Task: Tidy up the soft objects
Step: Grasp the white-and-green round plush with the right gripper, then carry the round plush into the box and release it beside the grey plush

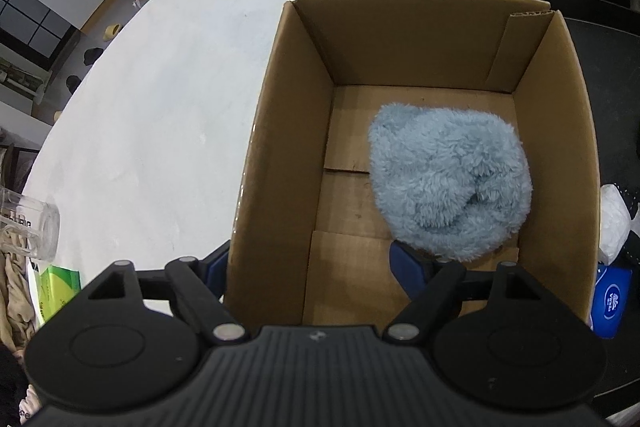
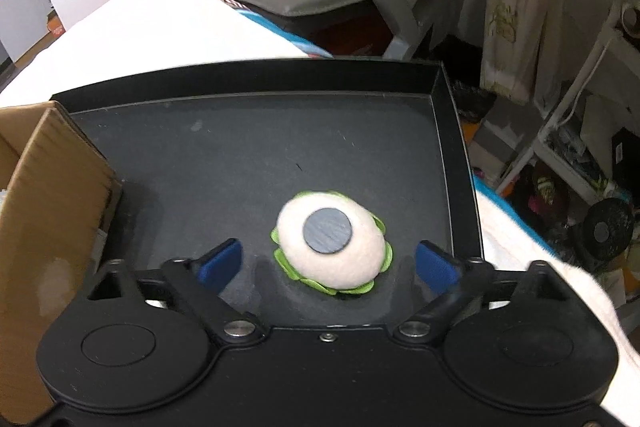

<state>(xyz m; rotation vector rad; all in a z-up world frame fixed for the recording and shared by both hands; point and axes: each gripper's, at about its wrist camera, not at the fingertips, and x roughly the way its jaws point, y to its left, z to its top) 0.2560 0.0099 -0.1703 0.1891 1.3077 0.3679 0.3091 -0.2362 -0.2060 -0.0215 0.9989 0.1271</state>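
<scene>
While both tools tilt steeply downward, the left gripper [image 1: 308, 263] straddles the near left wall of the cardboard box [image 1: 280, 131]: one blue pad sits outside the wall over the pale desk [image 1: 168, 75], the other pad [image 1: 404, 263] inside, just beside the fluffy blue soft toy [image 1: 448, 183]. Its jaws stand apart and press on nothing. The blue toy lies on the box floor, toward the right wall, with bare cardboard to its left and beyond it.

Right gripper [image 2: 328, 263] hangs over the black tray [image 2: 248, 155], jaws apart, one blue pad [image 2: 222, 261] on each side of the cream felt toy with green leaves [image 2: 332, 247]; neither pad touches it. The toy rests on the tray floor near the front, a grey disc [image 2: 327, 231] on its upper face. The box stands against the tray's left side.

At the left edge of the left wrist view a clear jar [image 1: 30, 223] lies on the desk, a green packet [image 1: 56, 287] just beside it. A blue packet [image 1: 612, 299] and a white bag [image 1: 612, 223] sit to the right of the box.
</scene>
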